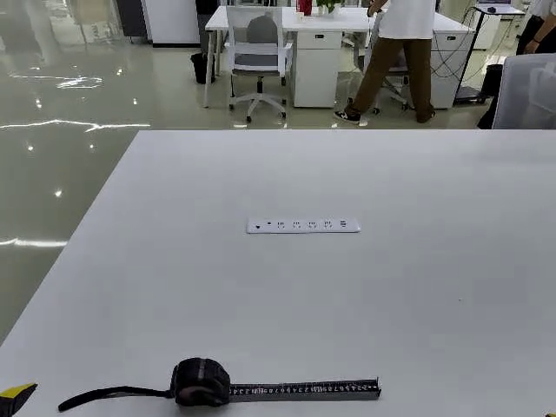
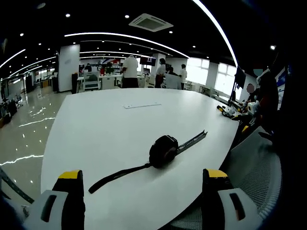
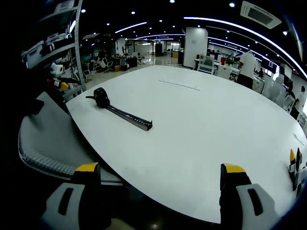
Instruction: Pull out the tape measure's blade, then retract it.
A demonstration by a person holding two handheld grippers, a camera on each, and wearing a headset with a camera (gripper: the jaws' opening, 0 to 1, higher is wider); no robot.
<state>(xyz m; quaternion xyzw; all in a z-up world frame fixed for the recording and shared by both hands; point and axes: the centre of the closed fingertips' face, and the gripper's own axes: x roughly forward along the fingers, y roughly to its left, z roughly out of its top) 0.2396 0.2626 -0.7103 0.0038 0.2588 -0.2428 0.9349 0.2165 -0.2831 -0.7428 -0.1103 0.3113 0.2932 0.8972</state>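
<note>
Black rubber-cased tape measure (image 1: 201, 382) sits on the white matte surface (image 1: 347, 287), close to the near edge. Its dark graduated steel blade (image 1: 304, 390) is out by a fair stretch and lies flat. In the head view it runs rightward from the case to its end hook (image 1: 375, 388). A black wrist strap (image 1: 113, 396) trails off the opposite side, leftward. Long axis of the whole: side to side, roughly parallel to the near edge.

Well beyond, mid-surface: a white power strip (image 1: 303, 226), clear of the work.

Left claw (image 2: 143, 178): jaws apart, nothing between them, held off the surface. In the left gripper view the case (image 2: 163, 150) is almost dead ahead, a touch right of centre. The strap (image 2: 117, 175) reaches back toward this claw, and the blade (image 2: 192, 141) runs away beyond the case. This claw is the nearer to the case.

Right claw (image 3: 160, 168): jaws apart, empty, back off the surface edge. In the right gripper view the tape lies up and to the left, hook end (image 3: 146, 125) foremost and case (image 3: 100, 97) farthest. This claw is the nearer to the hook.

Judgement: left claw suits steadying the case, and right claw suits taking the hook, pulling or feeding back along the blade's line. A skewed pull would likely twist the blade.
</note>
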